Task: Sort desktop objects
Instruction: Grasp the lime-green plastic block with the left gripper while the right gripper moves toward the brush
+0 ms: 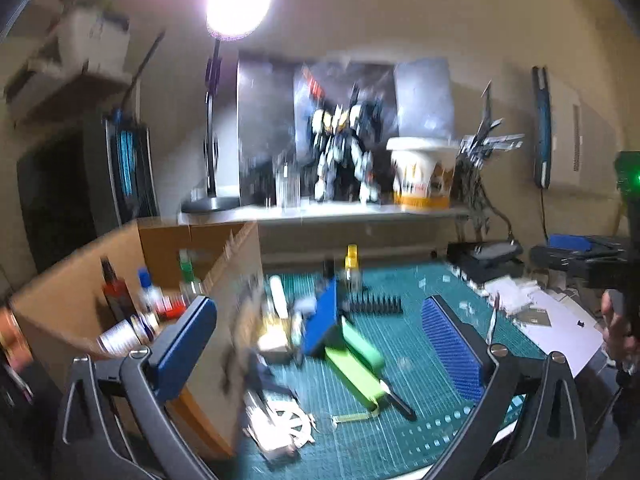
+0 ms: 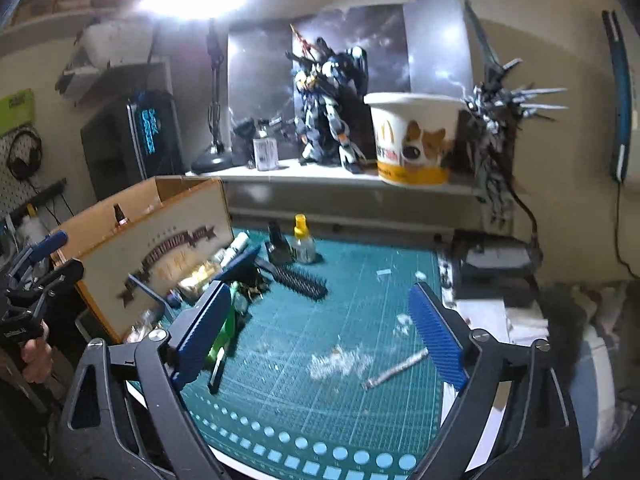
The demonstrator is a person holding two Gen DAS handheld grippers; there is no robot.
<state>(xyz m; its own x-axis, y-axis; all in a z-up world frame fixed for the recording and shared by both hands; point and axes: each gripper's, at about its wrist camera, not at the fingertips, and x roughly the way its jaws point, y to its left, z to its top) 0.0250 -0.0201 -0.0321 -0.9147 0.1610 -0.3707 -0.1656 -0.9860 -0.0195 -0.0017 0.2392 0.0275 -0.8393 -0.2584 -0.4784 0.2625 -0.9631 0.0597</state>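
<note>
In the left wrist view my left gripper [image 1: 320, 344] is open above the green cutting mat [image 1: 404, 412], with nothing between its blue pads [image 1: 452, 348]. Beneath it lie a blue block [image 1: 320, 320], green blocks [image 1: 356, 364], a white tube [image 1: 278, 296] and a black toothed rack [image 1: 376, 304]. To the left, a cardboard box [image 1: 80, 280] holds several small bottles [image 1: 148, 292]. My right gripper [image 2: 320, 340] is also open and empty over the mat [image 2: 360, 300]. A metal stick [image 2: 396, 368] and white scraps [image 2: 340, 360] lie between its fingers' lines. A yellow-capped bottle [image 2: 302, 240] stands further back.
A raised shelf [image 2: 320, 176] carries a robot model [image 2: 328, 108], a paper cup [image 2: 412, 140], a clear jar [image 2: 266, 154] and a lamp base [image 2: 212, 164]. A PC tower [image 2: 128, 140] stands at the back left. Black boxes [image 2: 496, 268] and papers [image 1: 560, 320] crowd the mat's right side.
</note>
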